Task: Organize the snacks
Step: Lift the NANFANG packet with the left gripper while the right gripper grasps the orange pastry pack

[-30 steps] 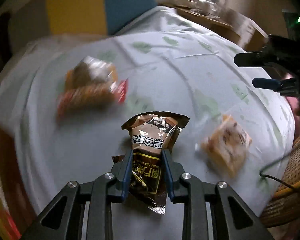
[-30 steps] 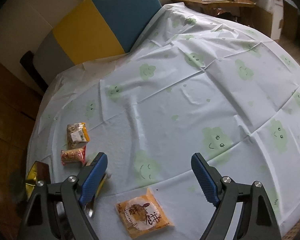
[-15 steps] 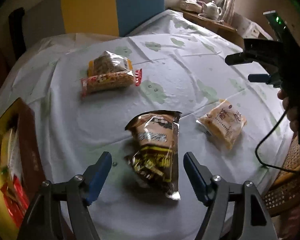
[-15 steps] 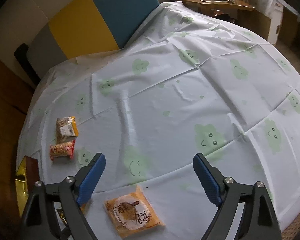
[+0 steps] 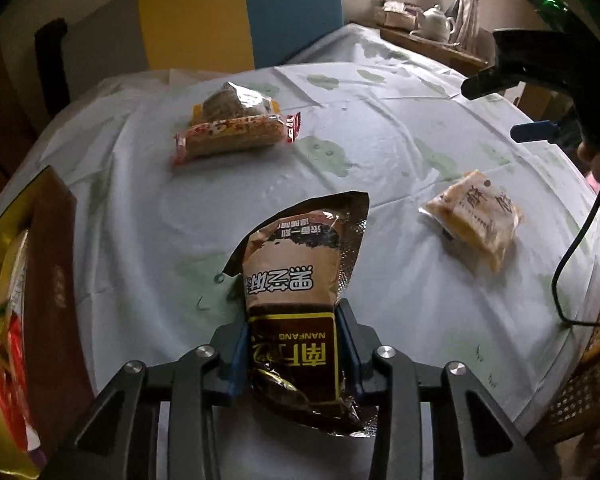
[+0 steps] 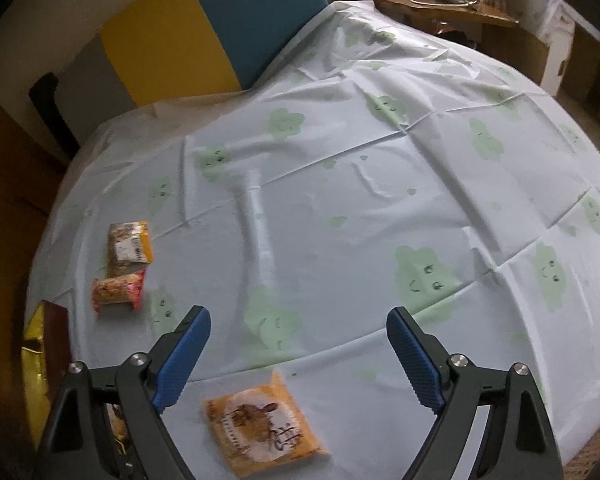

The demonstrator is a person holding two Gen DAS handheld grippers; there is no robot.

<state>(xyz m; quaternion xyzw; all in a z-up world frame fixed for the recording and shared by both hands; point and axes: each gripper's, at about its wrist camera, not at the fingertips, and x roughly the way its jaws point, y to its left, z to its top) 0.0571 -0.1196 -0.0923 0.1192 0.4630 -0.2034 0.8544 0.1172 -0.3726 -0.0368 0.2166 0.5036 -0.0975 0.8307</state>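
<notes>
- Left of the brown foil snack packet (image 5: 296, 280), a gold-lined box (image 5: 4, 248) at the table edge holds red-and-white wrappers.
- Left gripper (image 5: 294, 344) fingers are closing, pads against that packet's sides.
- Right gripper (image 6: 296, 356), beyond the packet, gapes wide and empty above a flat orange pastry packet (image 6: 264, 428).

Round table (image 6: 340, 208) with a pale blue cloth printed with green smiley clouds. On it: an orange pastry pack (image 6: 266, 426) near the front edge, a red-trimmed snack (image 6: 118, 292) and a clear-and-yellow pack (image 6: 130, 242) touching over on the left, and a brown packet (image 5: 300, 292) at the front.
</notes>
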